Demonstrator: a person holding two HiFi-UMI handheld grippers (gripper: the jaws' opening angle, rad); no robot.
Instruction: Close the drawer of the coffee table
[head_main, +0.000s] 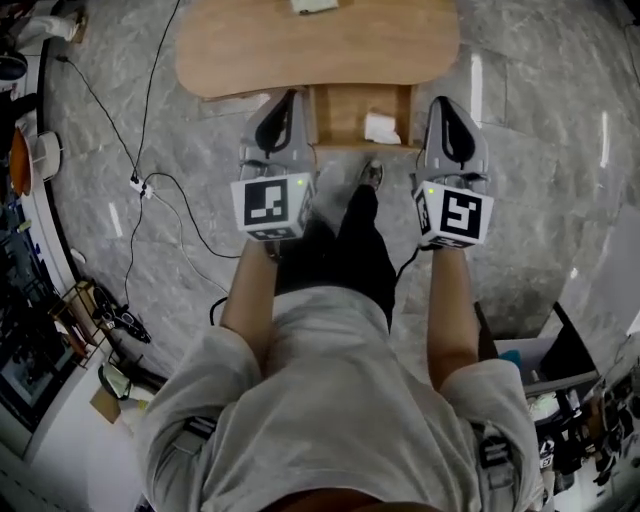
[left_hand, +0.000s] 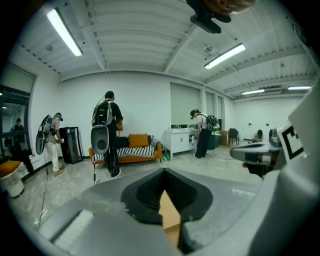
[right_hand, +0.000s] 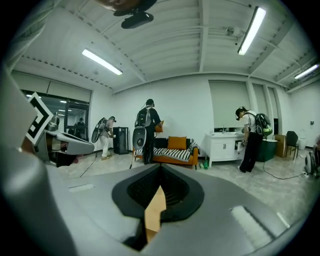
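The drawer (head_main: 345, 118) stands pulled out from under the wooden top of the coffee table (head_main: 320, 45), toward the person, with a small white thing (head_main: 381, 127) lying inside. The left hand-held gripper (head_main: 288, 98) and the right hand-held gripper (head_main: 441, 102) flank it, both with jaws closed and holding nothing. The drawer looks stiff and wooden, probably not heavy. I think no grasp is needed: press the closed tips flat on the front panel, evenly, so it does not jam.

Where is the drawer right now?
In the head view, the open drawer sticks out from under the coffee table at top middle, right between the left gripper and the right gripper.
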